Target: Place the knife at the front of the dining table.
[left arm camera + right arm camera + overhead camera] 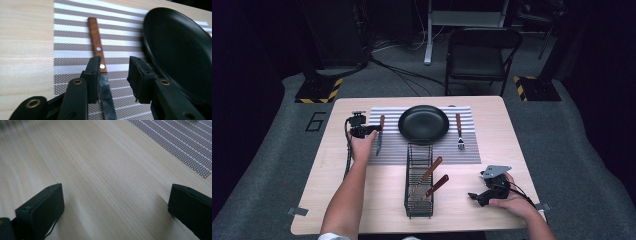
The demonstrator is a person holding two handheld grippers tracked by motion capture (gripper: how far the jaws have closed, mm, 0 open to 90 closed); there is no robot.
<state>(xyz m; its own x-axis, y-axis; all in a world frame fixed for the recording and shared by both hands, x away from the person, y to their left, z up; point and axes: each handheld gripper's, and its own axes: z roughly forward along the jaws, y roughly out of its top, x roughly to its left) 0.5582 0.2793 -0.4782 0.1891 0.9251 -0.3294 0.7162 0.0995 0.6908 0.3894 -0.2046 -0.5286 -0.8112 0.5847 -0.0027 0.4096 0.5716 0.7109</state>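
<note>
Looking at the left gripper first: jaws partly apart, with the knife lying on the placemat below the gap. My read from the left gripper view is that the pads aren't pressing on it. The knife sits just beside the left pad, its wooden handle running away from the gripper toward the far edge of the mat and its dark blade coming back under the jaws. I see clear space between the knife and the right pad. Whether the left pad brushes the handle, I can't tell.

On the high view the left gripper is over the left end of the placemat, and the knife lies along the mat's left edge, handle far, blade near. The black plate sits just right of the knife, centred at the far side of the mat; in the left gripper view its rim is close beside the right jaw. A fork lies on the mat right of the plate.

The right gripper rests low at the near right of the table, well apart from the knife. Its jaws stand wide, with bare wood between them in the right gripper view.

A wire basket sits at near centre, two wooden-handled utensils in it.
</note>
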